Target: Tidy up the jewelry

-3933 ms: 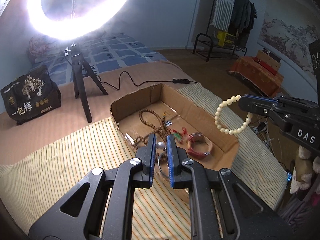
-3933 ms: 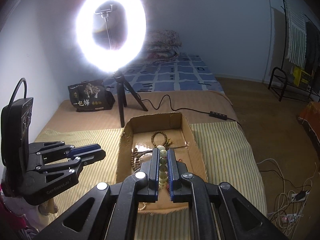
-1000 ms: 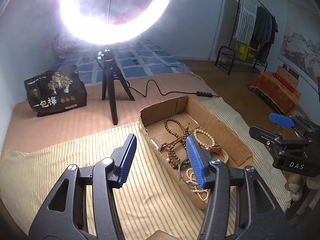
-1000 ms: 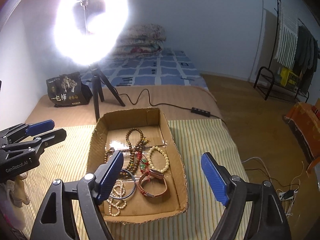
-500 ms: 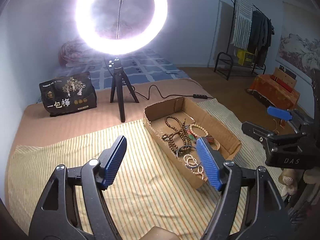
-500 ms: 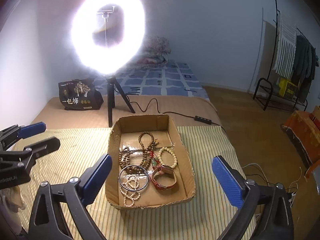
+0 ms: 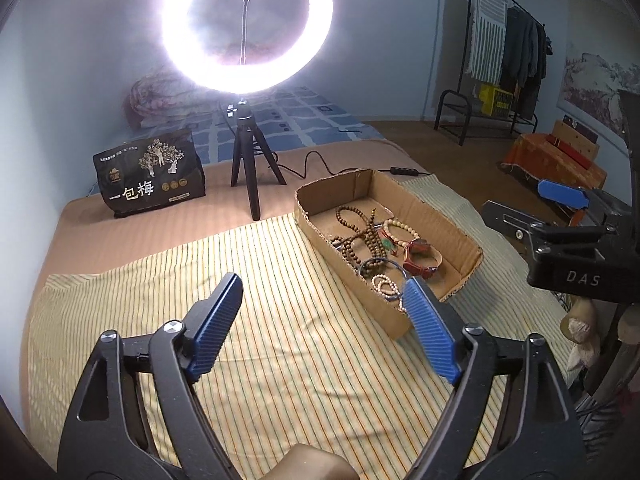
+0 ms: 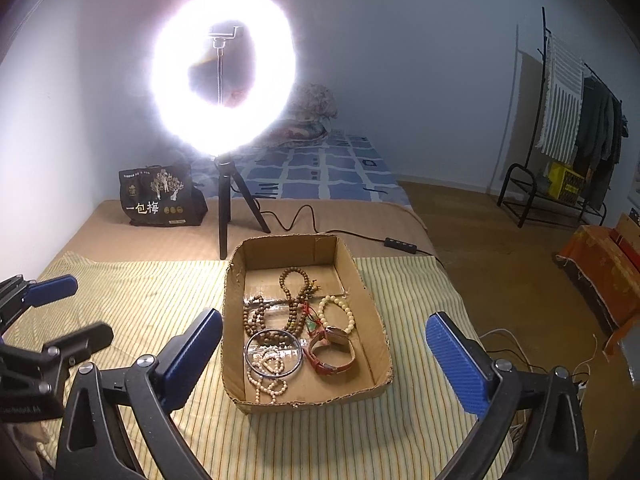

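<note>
**Both grippers empty, jewelry in the box**

Our left gripper (image 7: pixel 320 316) and right gripper (image 8: pixel 324 354) are both spread wide and hold nothing. A few seconds ago each was closed, the right one on the pale bead bracelet (image 8: pixel 337 314); now that bracelet lies inside the cardboard box (image 8: pixel 362 276), and we have pulled both tools back and higher above the striped cloth (image 7: pixel 200 272).

In the box we count one long brown bead string (image 8: pixel 295 294), one pale bead bracelet, one metal bangle (image 8: pixel 273 354), one small white bead string (image 8: pixel 269 376), one red-strapped watch (image 8: pixel 332 354) and one small green and red piece (image 8: pixel 312 322). The brown beads overlap, so we cannot tell if they are one string or two. The ring light (image 8: pixel 222 68) glares and washes out what is near it.
</note>
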Tool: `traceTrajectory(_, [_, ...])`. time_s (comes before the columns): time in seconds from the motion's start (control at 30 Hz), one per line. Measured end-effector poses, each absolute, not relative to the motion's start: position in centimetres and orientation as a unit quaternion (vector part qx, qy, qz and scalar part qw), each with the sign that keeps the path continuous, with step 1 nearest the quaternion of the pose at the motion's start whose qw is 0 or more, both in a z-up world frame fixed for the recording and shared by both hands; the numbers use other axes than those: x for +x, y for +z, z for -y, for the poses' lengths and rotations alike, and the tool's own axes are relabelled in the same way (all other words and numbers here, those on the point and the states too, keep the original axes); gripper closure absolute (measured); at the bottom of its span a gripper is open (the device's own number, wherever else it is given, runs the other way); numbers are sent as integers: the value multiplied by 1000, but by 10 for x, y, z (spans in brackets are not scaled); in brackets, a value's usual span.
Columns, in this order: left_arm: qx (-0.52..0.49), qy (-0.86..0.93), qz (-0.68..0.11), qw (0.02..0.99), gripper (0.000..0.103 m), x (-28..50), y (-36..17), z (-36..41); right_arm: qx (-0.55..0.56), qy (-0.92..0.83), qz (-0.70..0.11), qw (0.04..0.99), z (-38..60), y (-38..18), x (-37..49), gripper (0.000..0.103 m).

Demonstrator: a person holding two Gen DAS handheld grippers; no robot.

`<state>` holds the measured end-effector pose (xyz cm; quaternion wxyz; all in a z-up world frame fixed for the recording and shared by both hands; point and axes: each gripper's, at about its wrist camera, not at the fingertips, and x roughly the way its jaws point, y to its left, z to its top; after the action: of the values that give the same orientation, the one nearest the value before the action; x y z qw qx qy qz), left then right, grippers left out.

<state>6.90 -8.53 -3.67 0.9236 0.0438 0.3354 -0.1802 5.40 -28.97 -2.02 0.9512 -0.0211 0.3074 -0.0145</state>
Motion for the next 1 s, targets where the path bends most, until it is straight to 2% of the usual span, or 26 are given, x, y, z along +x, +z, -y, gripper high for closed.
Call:
traceTrajectory(0.23, [57, -162, -332, 928, 7, 63, -36, 84, -37, -14, -308, 950, 282, -26, 52, 0])
traceTrajectory(1.0, [77, -152, -337, 926, 5, 61, -42, 91, -52, -15, -321, 945, 281, -36, 56, 0])
